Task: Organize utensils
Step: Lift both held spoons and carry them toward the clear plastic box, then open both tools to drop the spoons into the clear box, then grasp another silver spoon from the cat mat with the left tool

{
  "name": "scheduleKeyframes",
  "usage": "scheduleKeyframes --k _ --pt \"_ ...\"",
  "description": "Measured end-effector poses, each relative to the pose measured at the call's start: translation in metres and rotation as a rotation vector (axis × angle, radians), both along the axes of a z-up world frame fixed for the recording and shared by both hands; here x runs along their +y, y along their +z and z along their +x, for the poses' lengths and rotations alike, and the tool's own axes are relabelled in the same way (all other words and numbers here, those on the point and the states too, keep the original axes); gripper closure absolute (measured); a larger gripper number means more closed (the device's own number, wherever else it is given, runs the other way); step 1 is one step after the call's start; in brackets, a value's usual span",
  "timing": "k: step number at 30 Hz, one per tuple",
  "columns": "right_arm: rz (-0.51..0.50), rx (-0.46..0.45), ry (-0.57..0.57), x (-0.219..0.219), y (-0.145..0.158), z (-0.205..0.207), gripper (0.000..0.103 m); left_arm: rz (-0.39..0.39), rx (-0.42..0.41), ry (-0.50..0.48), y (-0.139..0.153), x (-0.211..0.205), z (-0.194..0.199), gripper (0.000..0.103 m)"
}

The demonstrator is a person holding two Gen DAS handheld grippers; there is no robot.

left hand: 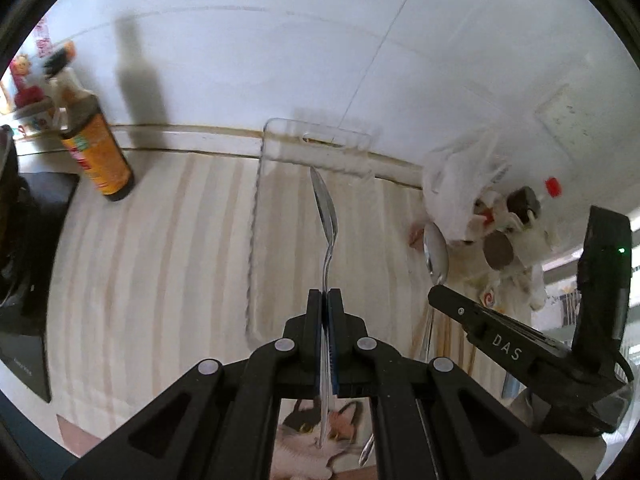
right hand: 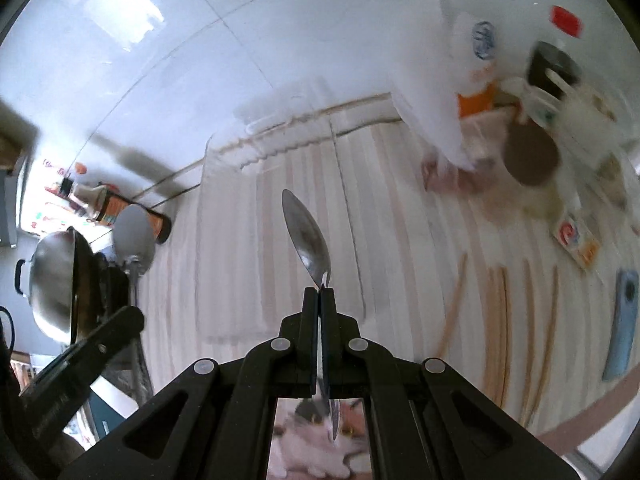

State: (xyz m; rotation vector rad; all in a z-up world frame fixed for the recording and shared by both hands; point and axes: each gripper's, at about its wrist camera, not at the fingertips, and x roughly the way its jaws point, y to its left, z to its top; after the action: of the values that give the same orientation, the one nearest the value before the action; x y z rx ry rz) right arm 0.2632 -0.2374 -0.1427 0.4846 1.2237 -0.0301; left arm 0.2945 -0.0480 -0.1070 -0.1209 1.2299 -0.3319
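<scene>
While clenched on spoons, left claw (left hand: pixel 325 292) and right claw (right hand: pixel 319 290) above clear tray (left hand: pixel 260 216).

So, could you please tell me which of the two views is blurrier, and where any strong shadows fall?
Right wrist view: motion blur smears the chopsticks and white bag; its spoon stays crisp. Left wrist view: sharper, with the sauce bottle casting a dark shadow on the wall.

Glossy metal spoon (left hand: pixel 325 208), clear plastic tray (left hand: pixel 280 136)
</scene>
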Motion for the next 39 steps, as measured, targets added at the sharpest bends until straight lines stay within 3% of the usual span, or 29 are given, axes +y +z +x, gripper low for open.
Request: scheduleKeyframes --k 7,14,16,18,20,22,24,26,28,30,34,38,39 --pt "0.006 0.054 0.017 -0.004 -0.029 0.053 0.102 0.039 0.098 0.010 -0.039 -0.011 0.039 0.102" --pt "0.061 0.109 0.079 0.003 -0.055 0.082 0.101 0.062 0.103 0.029 -0.040 -0.009 0.048 0.100" --pt "0.075 0.115 0.079 0.001 -0.057 0.082 0.093 0.121 0.064 0.034 -0.034 -0.009 0.045 0.097" --pt "0.077 0.110 0.070 -0.004 -0.054 0.080 0.070 0.178 0.017 0.040 -0.027 -0.008 0.039 0.093" --pt "0.056 0.094 0.069 -0.008 -0.049 0.075 0.069 0.243 -0.039 0.059 -0.020 -0.005 0.030 0.081" --pt "0.013 0.075 0.064 -0.014 -0.040 0.064 0.067 0.286 -0.100 0.080 -0.013 -0.001 0.019 0.036" --pt "-0.010 0.059 0.053 -0.024 -0.033 0.051 0.063 0.322 -0.169 0.104 -0.006 0.002 0.005 0.025" --pt "-0.055 0.039 0.031 -0.033 -0.026 0.034 0.059 0.348 -0.225 0.116 -0.004 0.004 -0.011 0.024" --pt "-0.093 0.005 0.005 -0.044 -0.022 0.010 0.050 0.329 -0.258 0.119 -0.005 0.005 -0.024 0.001" --pt "-0.120 -0.036 -0.023 -0.056 -0.020 -0.018 0.038 0.306 -0.263 0.122 -0.009 0.006 -0.037 0.000" --pt "-0.162 -0.034 -0.049 -0.066 -0.031 -0.066 0.038 0.351 -0.243 0.111 -0.029 0.001 -0.058 0.000" --pt "-0.122 0.062 -0.040 -0.062 -0.068 -0.112 0.039 0.413 -0.191 0.089 -0.060 -0.001 -0.080 0.000" --pt "-0.108 0.087 -0.036 -0.059 -0.079 -0.121 0.044 0.420 -0.175 0.084 -0.067 -0.001 -0.086 0.000"
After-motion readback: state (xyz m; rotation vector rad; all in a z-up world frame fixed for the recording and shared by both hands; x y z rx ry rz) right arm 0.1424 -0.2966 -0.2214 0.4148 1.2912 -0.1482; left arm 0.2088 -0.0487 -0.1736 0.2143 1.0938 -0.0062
